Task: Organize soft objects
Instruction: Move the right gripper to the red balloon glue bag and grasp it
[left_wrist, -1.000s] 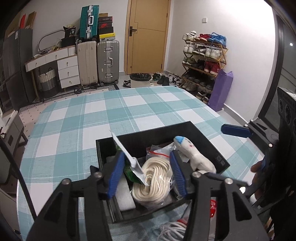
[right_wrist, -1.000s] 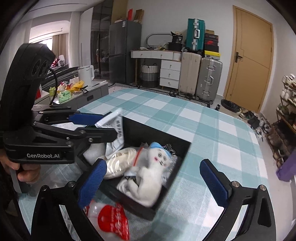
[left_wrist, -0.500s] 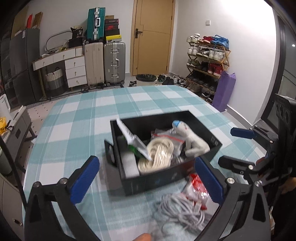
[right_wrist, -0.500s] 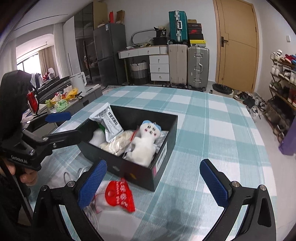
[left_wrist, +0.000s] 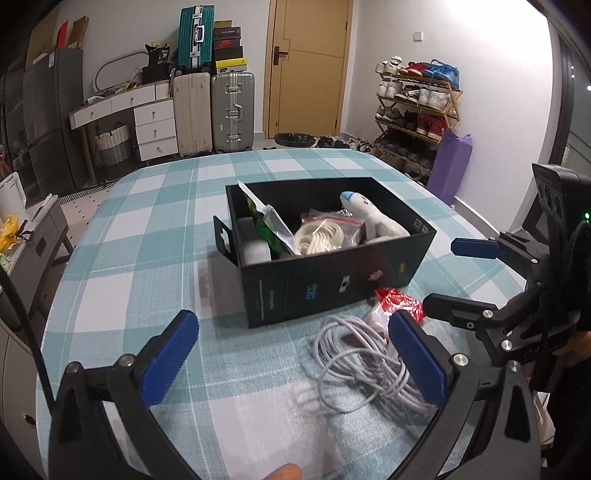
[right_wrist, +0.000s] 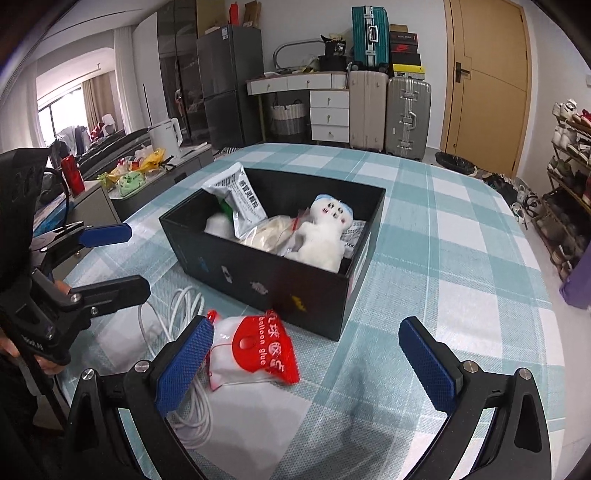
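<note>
At the bottom of the left wrist frame the left gripper (left_wrist: 295, 350) hangs spread wide and empty beside the loose white cable (left_wrist: 364, 363); the right gripper (right_wrist: 306, 363) gapes too, over the balloon glue packet (right_wrist: 258, 349) at lower centre. Both lie on the checked tablecloth (left_wrist: 147, 236) just outside the black box (left_wrist: 332, 284) — already crowded with the plush doll (right_wrist: 323, 236). A pinch on one loop could drag the cable's tail and snag the packet.

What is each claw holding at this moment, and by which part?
Nothing. The left claw and right claw are both open and empty; the white cable and the balloon glue bag lie loose on the table before the black box.
</note>
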